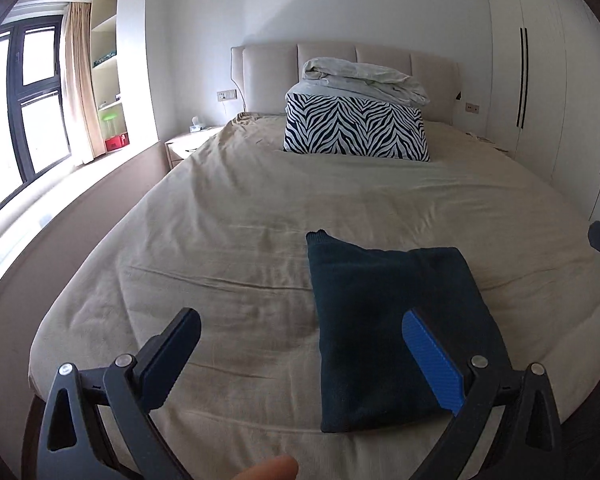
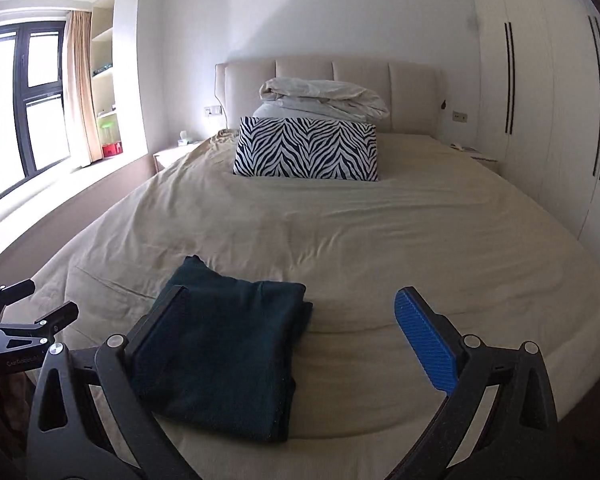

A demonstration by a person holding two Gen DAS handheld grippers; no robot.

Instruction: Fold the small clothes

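A dark teal garment (image 1: 396, 328) lies folded into a flat rectangle on the beige bed sheet (image 1: 240, 240), near the foot of the bed. It also shows in the right wrist view (image 2: 228, 344). My left gripper (image 1: 300, 332) is open and empty above the sheet, with its right finger over the garment's right edge. My right gripper (image 2: 288, 312) is open and empty, with its left finger over the garment's left part. The left gripper also shows at the left edge of the right wrist view (image 2: 36, 300), open.
A zebra-print pillow (image 1: 356, 128) and a bundled white duvet (image 1: 364, 80) sit by the padded headboard (image 1: 268, 76). A window (image 1: 16, 112) and a low ledge run along the left. White wardrobes (image 1: 548, 72) stand on the right. A nightstand (image 1: 188, 144) is at the far left.
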